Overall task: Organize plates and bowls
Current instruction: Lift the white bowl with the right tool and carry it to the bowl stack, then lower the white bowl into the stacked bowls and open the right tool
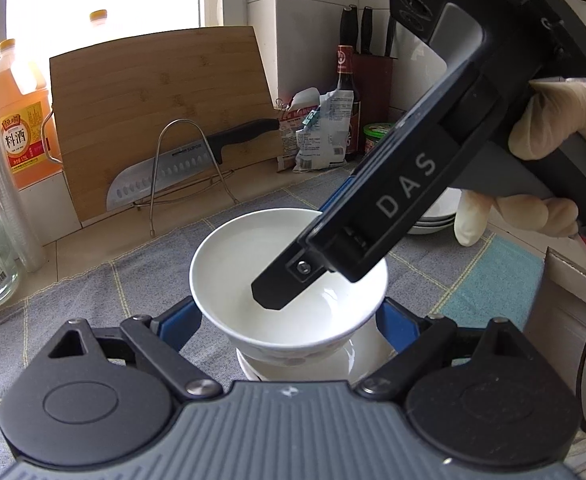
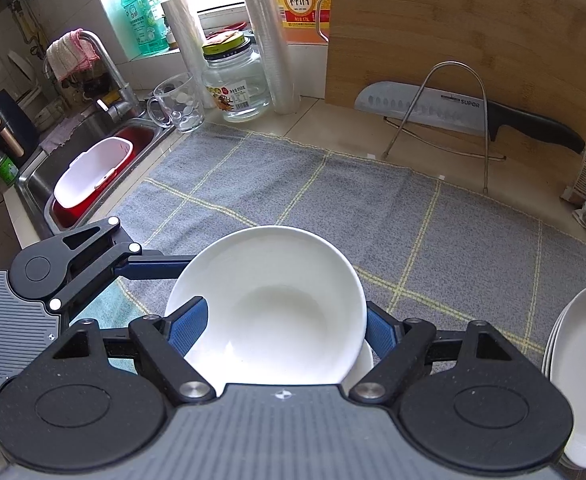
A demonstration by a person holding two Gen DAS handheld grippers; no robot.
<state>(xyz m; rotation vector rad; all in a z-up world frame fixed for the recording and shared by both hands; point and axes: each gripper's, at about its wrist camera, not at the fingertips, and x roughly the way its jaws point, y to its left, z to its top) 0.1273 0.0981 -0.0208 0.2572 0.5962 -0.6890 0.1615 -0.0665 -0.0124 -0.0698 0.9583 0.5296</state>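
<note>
The right tongs (image 1: 281,280) are clenching the rim of a white bowl (image 1: 289,276), one finger dipping inside, holding it over a second bowl (image 1: 357,360) on the desk's grey cloth (image 2: 293,192), likely for stacking, while the left tongs (image 1: 289,324) are straddling it, released.

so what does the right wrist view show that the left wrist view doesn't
Only the right wrist view shows the sink with its faucet, a glass mug, the green soap bottle, and a stained plate stack at right.

Only the left wrist view shows the knife block, a dark sauce bottle, the gloved hand, and a second bowl beneath the top one.

Both show the white bowl, the grey mat, the cutting board, the cleaver, the cooking wine jug, and both claws, the left claw and right claw.
</note>
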